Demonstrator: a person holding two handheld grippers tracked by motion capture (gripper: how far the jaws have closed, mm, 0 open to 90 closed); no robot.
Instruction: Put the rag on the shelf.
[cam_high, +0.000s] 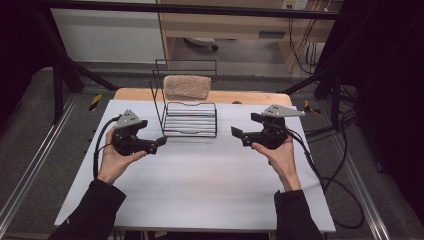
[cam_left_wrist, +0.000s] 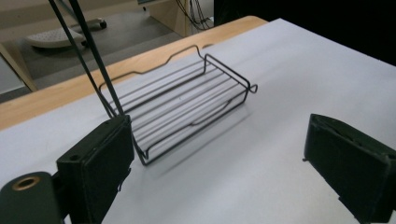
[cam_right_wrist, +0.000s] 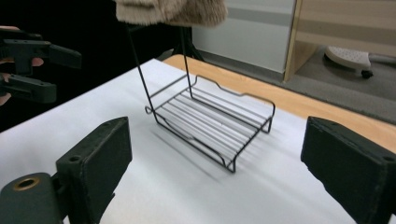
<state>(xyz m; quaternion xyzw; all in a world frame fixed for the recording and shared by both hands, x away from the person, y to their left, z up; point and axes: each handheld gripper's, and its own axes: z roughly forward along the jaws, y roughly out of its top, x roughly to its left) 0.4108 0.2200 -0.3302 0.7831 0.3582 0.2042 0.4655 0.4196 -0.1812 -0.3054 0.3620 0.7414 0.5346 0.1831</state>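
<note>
A black wire rack (cam_high: 190, 120) stands at the back middle of the white table (cam_high: 200, 175), with a low slatted tray and a tall upright frame. A beige towel (cam_high: 187, 86) hangs over the frame's top bar. My left gripper (cam_high: 159, 142) hovers left of the rack, pointing right at its front corner, open and empty. My right gripper (cam_high: 237, 135) is open and empty to the right of the rack, pointing left. In the left gripper view the rack (cam_left_wrist: 182, 102) lies beyond the wide jaws. The right gripper view shows the rack (cam_right_wrist: 210, 126), the towel (cam_right_wrist: 173, 11) and the left gripper (cam_right_wrist: 58, 74).
A wooden table edge (cam_high: 135, 94) runs behind the white top. Black cables (cam_high: 340, 185) trail off the table's right side. Dark frame posts (cam_high: 60, 85) stand at the back corners. A chair base (cam_high: 200, 42) sits on the floor beyond.
</note>
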